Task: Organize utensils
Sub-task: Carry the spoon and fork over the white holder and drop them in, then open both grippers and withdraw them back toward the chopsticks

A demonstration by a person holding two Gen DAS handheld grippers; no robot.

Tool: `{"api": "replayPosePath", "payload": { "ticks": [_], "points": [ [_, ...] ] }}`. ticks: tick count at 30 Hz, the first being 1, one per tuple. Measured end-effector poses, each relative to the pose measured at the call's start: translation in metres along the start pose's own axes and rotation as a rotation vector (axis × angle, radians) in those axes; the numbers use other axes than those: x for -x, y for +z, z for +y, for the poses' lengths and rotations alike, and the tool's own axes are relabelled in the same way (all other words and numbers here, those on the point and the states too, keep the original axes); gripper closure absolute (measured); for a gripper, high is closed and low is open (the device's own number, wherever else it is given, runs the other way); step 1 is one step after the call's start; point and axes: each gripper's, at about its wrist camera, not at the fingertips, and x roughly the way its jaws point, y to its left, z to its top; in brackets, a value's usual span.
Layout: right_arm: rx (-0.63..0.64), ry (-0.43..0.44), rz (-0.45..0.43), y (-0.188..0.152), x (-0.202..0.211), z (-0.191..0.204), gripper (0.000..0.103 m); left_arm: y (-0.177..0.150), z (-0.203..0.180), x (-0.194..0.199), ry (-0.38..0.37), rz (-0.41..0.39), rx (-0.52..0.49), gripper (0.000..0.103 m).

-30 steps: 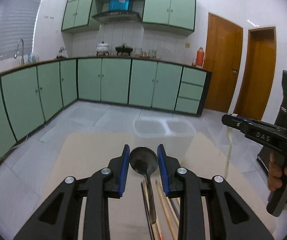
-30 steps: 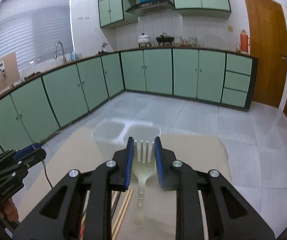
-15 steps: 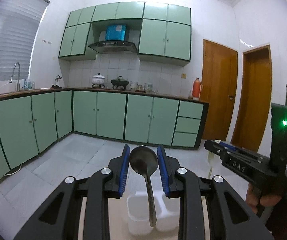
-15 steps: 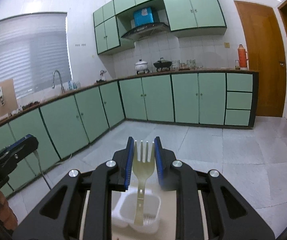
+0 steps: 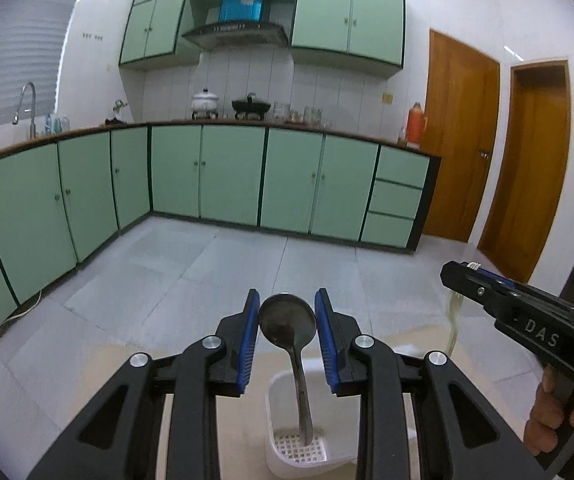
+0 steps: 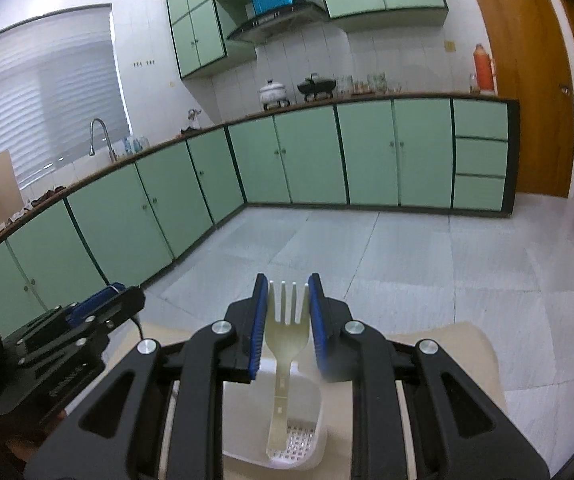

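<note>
**kitchen_tinker:** Both grippers dropped and tipped down over the last second. A second ago the spoon and fork hung over the chopsticks and bare tabletop; now each handle tip is down inside the white divided utensil holder.

**umi_newbie:** So what's holding what?

**kitchen_tinker:** Left gripper is clamped on the bowl of the metal spoon, handle hanging straight down. Its tip sits just above, maybe touching, the perforated floor of one compartment; can't tell which. Right gripper is pinching the head of the pale plastic fork, tines up, handle reaching into its own compartment.

**umi_newbie:** Why grab them by the head?

**kitchen_tinker:** My guess: gravity keeps the handle plumb, so it feeds into the slot first and the utensil ends up standing eating-end up.

**umi_newbie:** Any room to mess up?

**kitchen_tinker:** Some. The compartments are narrow, and the divider wall sits between the two handles. The right gripper shows near the left one in the left wrist view, not touching. The holder stands near the far edge of the beige table, so a sideways shove could slide it. I'd say let go straight, then lift up, where there's open air.
</note>
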Motion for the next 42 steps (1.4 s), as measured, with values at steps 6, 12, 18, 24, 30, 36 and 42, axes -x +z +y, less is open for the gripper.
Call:
{"api": "replayPosePath", "payload": {
  "ticks": [6, 12, 18, 24, 30, 36, 42],
  "points": [
    [-0.005, 0.005, 0.047, -0.019, -0.008, 0.001, 0.081, -0.018, 0.006, -0.005, 0.002, 0.042, 0.015, 0.072],
    [-0.011, 0.009, 0.029, -0.021, 0.009, -0.001, 0.069, -0.015, 0.008, 0.016, -0.002, 0.008, 0.023, 0.061],
    [-0.032, -0.009, -0.012, -0.030, 0.051, -0.009, 0.057, -0.015, 0.013, 0.055, 0.010, -0.019, 0.033, 0.051],
    [-0.024, -0.051, -0.019, -0.074, 0.103, -0.009, 0.046, -0.049, 0.012, 0.109, 0.026, -0.005, 0.032, 0.043],
    [-0.015, -0.085, 0.060, -0.149, 0.148, 0.003, 0.046, -0.113, 0.009, 0.147, 0.047, 0.094, 0.031, 0.043],
    [-0.027, -0.086, 0.137, -0.209, 0.177, 0.026, 0.046, -0.173, 0.004, 0.169, 0.051, 0.207, 0.008, 0.043],
    [0.001, -0.086, 0.205, -0.250, 0.187, 0.046, 0.046, -0.207, 0.002, 0.182, 0.038, 0.277, 0.021, 0.043]
  ]
}}
